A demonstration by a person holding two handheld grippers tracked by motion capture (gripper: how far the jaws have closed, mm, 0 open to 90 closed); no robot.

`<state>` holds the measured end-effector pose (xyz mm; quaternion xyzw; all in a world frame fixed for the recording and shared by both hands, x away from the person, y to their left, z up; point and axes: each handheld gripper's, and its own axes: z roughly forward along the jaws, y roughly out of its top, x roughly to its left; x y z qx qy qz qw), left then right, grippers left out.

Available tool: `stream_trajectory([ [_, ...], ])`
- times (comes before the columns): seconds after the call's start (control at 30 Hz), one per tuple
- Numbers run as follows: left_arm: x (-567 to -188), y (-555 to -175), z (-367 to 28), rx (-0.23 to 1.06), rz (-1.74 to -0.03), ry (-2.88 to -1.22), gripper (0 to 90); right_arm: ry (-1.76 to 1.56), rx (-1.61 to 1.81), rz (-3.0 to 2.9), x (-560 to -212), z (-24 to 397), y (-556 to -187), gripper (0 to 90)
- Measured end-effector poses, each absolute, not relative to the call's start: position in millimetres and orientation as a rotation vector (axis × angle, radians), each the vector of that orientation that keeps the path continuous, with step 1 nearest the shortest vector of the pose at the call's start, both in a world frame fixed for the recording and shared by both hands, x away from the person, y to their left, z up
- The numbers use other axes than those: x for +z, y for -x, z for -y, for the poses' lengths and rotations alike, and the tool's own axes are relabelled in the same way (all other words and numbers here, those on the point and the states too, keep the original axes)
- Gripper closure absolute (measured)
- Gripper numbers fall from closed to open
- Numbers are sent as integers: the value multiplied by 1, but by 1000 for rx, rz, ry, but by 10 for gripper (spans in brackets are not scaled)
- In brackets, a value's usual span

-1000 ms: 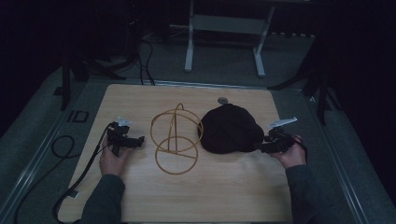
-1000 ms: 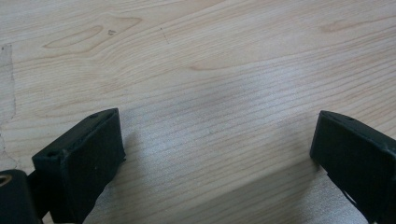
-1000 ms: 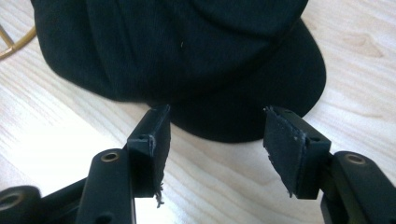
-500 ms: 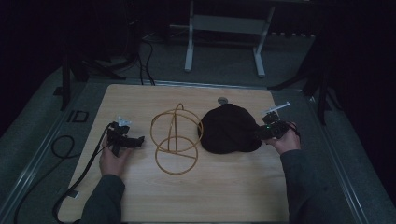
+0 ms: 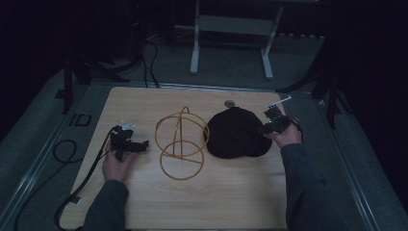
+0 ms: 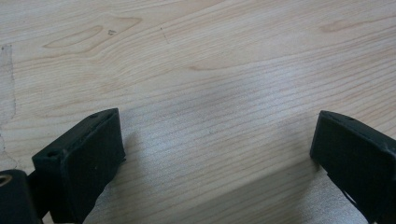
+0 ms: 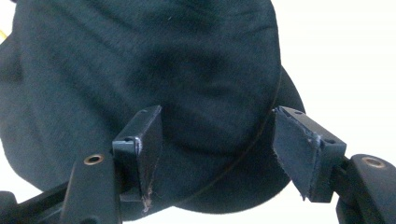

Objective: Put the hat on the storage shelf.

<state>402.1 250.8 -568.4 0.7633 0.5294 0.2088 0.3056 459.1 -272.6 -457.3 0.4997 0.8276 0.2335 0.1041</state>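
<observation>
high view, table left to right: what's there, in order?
left hand-held gripper → wire stand → black hat → right hand-held gripper

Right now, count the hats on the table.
1. The black hat lies right of the wire stand, with the right tool at its right edge. Nothing seems hidden.
</observation>
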Motion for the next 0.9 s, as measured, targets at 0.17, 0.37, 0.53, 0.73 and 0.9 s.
stream_trajectory([
  [0.17, -568, -402, -251, 552, -1401, -2021, 24, -1551, 642, -2420, -461, 270, -471, 348],
  [0.37, -568, -402, -251, 553, -1401, -2021, 24, -1617, 593, -2420, -465, 267, -479, 359],
  [0.53, -568, -402, -251, 553, -1401, -2021, 24, -1690, 559, -2435, -472, 268, -486, 423],
  [0.73, -568, -402, -251, 553, -1401, -2021, 24, -1726, 481, -2449, -481, 261, -491, 504],
  [0.9, -568, -402, -251, 552, -1401, -2021, 23, -1757, 373, -2428, -484, 255, -494, 582],
])
